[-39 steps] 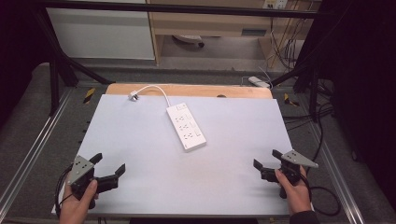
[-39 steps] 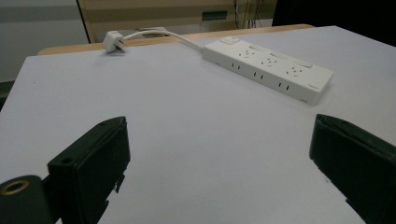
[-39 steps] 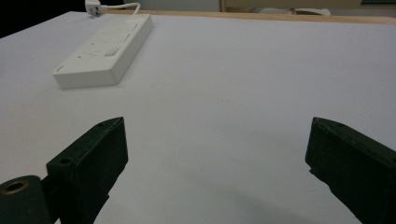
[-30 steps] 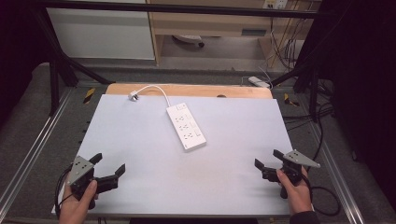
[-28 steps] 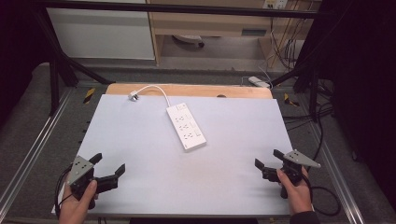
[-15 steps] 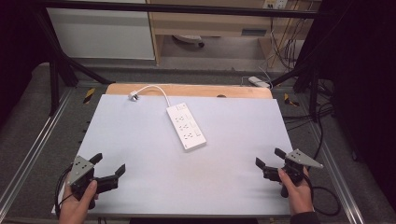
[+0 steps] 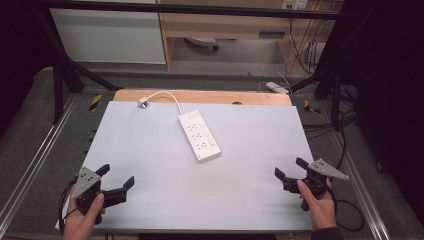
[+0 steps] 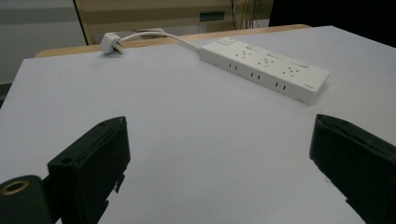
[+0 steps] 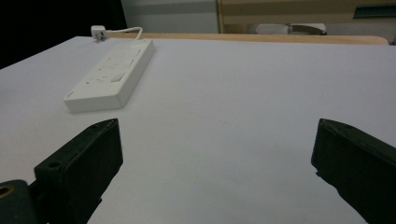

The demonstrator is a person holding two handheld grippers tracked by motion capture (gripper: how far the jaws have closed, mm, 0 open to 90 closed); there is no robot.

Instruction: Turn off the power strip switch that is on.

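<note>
Claws wide, power strip apart

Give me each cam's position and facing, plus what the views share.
High view: above the person's side, looking forward and down at the table; both hands show, holding the left tongs and right tongs.
Left gripper view: low, on the left tongs, facing the power strip and plug.
Right gripper view: low, on the right tongs, facing that strip.
Shared: all three show the strip.
</note>
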